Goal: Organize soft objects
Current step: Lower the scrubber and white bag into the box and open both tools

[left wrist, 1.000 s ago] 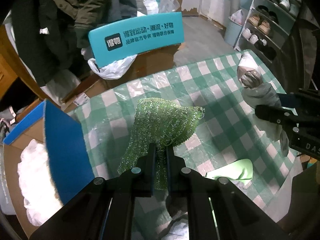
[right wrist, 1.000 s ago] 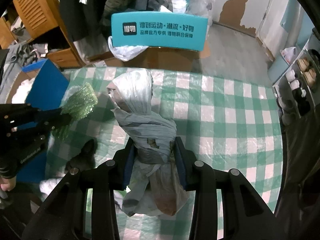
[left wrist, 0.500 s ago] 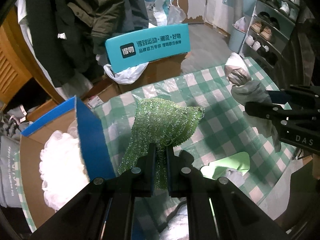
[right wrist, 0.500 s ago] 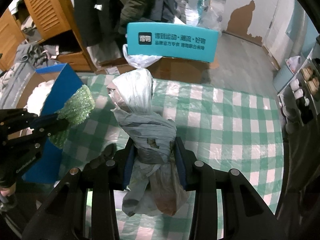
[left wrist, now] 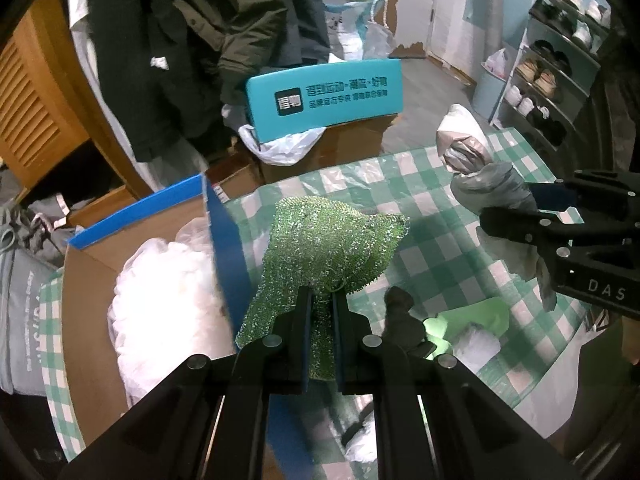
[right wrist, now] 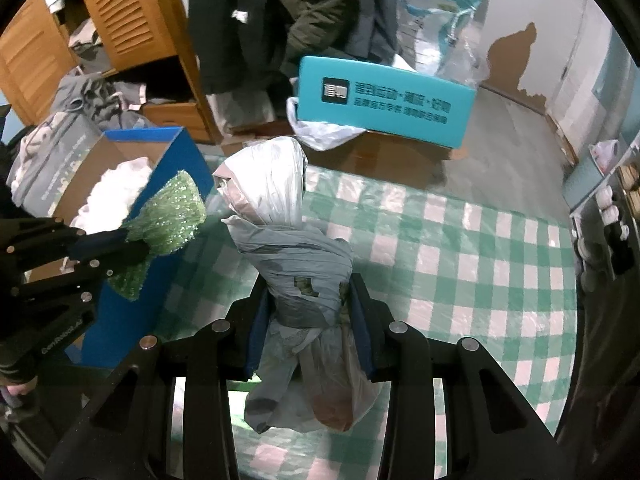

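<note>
My left gripper (left wrist: 320, 300) is shut on a sparkly green mesh cloth (left wrist: 332, 240) and holds it above the table beside the blue-edged cardboard box (left wrist: 224, 224). The cloth also shows in the right wrist view (right wrist: 168, 220). My right gripper (right wrist: 308, 300) is shut on a knotted grey and white plastic bag bundle (right wrist: 280, 216) held upright over the checked tablecloth (right wrist: 460, 248). The bundle shows at the right of the left wrist view (left wrist: 476, 168). The box holds white fluffy stuffing (left wrist: 168, 280).
A light green item (left wrist: 476, 316) and a white wad (left wrist: 476, 344) lie on the table near its front edge. A teal sign board (right wrist: 384, 100) on a cardboard box stands beyond the table. Coats hang behind. A shoe rack (left wrist: 560, 60) stands at the right.
Both grippers have moved left toward the blue-edged box with their loads. The box and its white stuffing now fill more of both views.
</note>
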Available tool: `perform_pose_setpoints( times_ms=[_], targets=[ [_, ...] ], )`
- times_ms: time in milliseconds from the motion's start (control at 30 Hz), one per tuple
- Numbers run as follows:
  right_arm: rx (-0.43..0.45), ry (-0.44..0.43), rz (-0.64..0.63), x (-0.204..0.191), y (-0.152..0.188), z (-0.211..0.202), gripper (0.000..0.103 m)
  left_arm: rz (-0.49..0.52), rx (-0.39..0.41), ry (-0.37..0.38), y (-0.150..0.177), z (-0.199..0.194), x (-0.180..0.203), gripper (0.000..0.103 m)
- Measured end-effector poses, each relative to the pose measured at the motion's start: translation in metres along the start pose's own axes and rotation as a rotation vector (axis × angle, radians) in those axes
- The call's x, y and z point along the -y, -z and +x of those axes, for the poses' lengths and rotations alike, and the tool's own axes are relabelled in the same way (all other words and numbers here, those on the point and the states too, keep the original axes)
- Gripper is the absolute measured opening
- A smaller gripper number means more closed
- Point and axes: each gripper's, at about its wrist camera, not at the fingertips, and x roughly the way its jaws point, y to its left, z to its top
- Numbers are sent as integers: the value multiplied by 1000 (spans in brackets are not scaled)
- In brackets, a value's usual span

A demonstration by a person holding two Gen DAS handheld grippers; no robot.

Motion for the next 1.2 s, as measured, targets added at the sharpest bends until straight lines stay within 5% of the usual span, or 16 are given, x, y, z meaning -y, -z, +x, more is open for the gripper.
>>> perform_pose_setpoints(
  times_ms=[1200],
  targets=[
    [-10, -141, -186, -145, -38, 20, 36, -240, 24, -109, 67, -43, -120, 9]
  ],
)
